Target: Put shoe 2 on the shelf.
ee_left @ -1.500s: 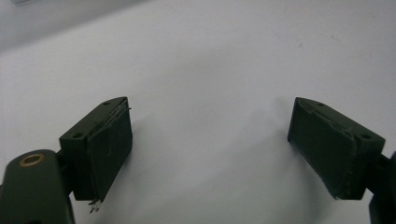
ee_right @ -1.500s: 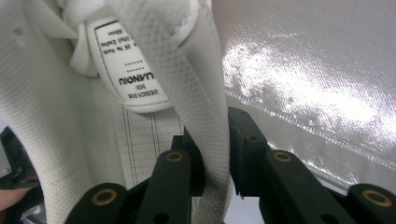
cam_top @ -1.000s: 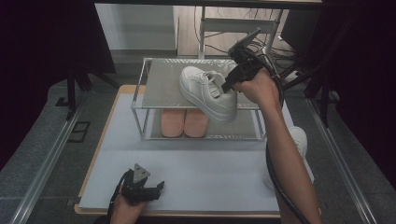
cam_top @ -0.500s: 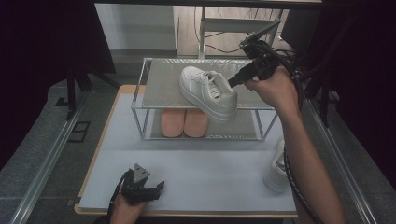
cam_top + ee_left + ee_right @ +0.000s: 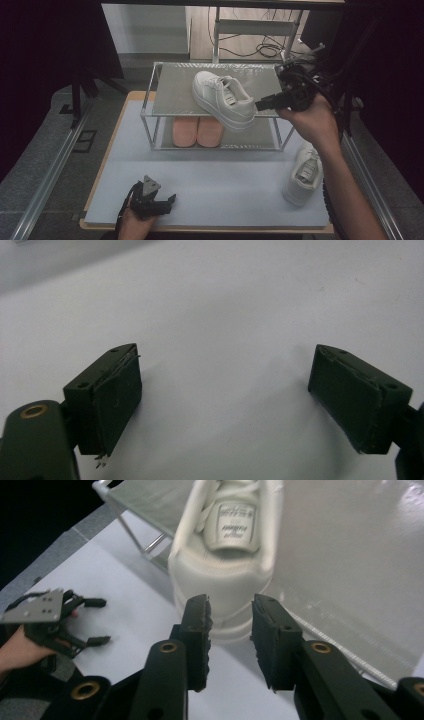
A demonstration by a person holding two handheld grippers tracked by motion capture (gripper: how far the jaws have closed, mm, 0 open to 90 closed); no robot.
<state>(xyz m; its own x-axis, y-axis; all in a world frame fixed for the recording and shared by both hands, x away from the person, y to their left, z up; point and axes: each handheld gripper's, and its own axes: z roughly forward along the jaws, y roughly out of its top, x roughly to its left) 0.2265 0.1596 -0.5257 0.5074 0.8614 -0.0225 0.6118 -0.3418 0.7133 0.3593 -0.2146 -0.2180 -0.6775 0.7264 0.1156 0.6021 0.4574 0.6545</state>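
Observation:
A white sneaker (image 5: pixel 222 99) lies on the top shelf of a metal rack (image 5: pixel 175 90), its heel at the shelf's front right. My right gripper (image 5: pixel 260 105) hovers just right of that heel, apart from it. In the right gripper view the heel (image 5: pixel 225 545) lies just beyond the right gripper (image 5: pixel 231 605); its jaws have just been closing and stand a little apart with nothing between them. My left gripper (image 5: pixel 167 202) rests at the table's front edge. In its own view the left gripper (image 5: pixel 225 370) stands wide open over bare white table.
A pair of pink slippers (image 5: pixel 197 131) sits on the rack's lower shelf. A second white sneaker (image 5: pixel 302 172) lies on the white mat (image 5: pixel 225 185) at the right, beside my right forearm. Dark curtains and cables surround the table.
My right gripper has drawn back to the right, away from the sneaker's heel, and the sneaker stays on the top shelf. The left gripper has kept still.

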